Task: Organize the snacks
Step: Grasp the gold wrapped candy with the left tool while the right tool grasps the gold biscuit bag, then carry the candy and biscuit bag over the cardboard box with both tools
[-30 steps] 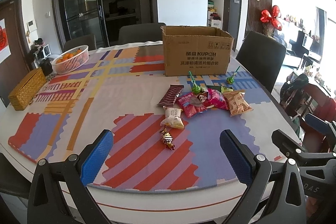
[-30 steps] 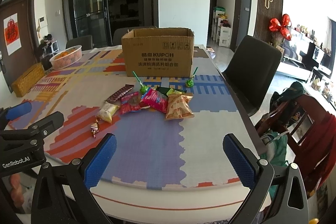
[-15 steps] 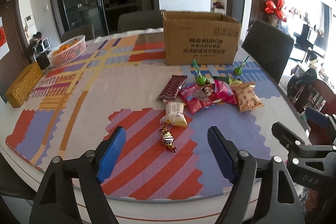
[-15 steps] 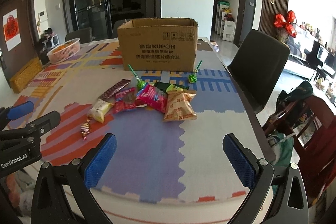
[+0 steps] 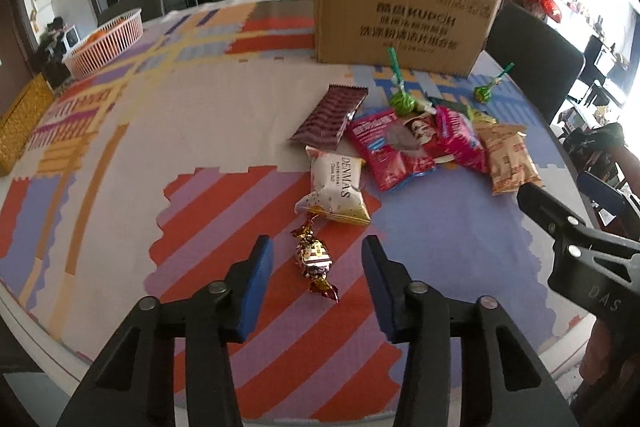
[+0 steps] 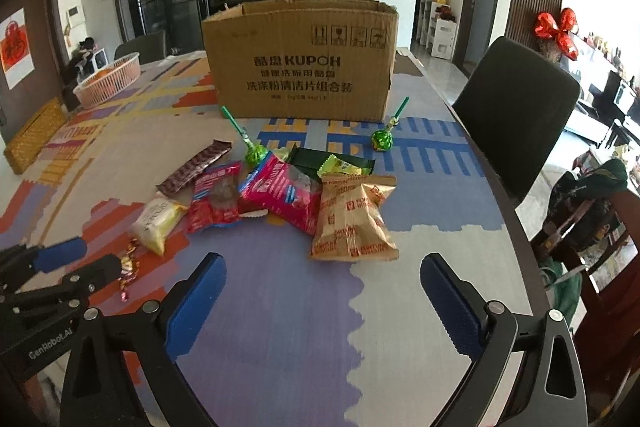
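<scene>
A pile of snacks lies in front of an open cardboard box, which also shows in the right wrist view. A gold-wrapped candy lies between the fingers of my left gripper, which is open with narrowed jaws that do not touch it. Behind it lie a white packet, a brown bar, red packets, an orange packet and two green lollipops. My right gripper is open wide and empty, just short of the orange packet.
A patterned mat covers the table. A pink basket and a yellow woven box stand at the far left. A dark chair stands at the table's right side. The table's near edge is close under both grippers.
My left gripper has moved forward and down over the gold candy and its jaws have narrowed around it. My right gripper has moved forward toward the orange packet and stayed wide open.
</scene>
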A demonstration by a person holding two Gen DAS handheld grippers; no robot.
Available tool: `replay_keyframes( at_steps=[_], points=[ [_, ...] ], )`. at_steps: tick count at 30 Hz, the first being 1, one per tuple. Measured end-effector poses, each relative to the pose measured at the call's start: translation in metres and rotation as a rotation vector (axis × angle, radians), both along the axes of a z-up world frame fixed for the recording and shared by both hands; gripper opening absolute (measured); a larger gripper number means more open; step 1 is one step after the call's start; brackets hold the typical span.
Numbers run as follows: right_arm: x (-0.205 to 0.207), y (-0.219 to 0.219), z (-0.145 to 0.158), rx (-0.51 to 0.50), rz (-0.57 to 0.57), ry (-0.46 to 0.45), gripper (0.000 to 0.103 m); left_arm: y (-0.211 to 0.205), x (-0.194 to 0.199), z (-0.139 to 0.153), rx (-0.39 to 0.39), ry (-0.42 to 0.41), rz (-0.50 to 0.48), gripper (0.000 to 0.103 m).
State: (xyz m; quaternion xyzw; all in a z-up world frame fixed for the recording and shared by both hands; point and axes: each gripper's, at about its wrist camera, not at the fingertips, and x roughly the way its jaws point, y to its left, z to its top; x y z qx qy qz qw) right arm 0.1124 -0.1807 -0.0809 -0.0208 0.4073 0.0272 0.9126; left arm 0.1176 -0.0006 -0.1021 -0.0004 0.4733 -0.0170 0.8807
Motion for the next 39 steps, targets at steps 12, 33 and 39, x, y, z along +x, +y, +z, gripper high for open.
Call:
replay_keyframes(
  at_steps=[12, 33, 39],
  points=[
    [0.037, -0.006, -0.020, -0.032, -0.025, 0.016, 0.091, -0.005, 0.019, -0.021, 0.011, 0.076, -0.002, 0.027],
    [0.080, -0.012, -0.042, -0.034, -0.048, 0.067, 0.063, -0.010, 0.023, -0.024, 0.022, 0.082, -0.032, 0.022],
    [0.073, -0.012, -0.046, -0.011, -0.031, 0.102, 0.048, -0.012, 0.019, -0.017, 0.015, 0.059, -0.045, 0.022]
  ],
)
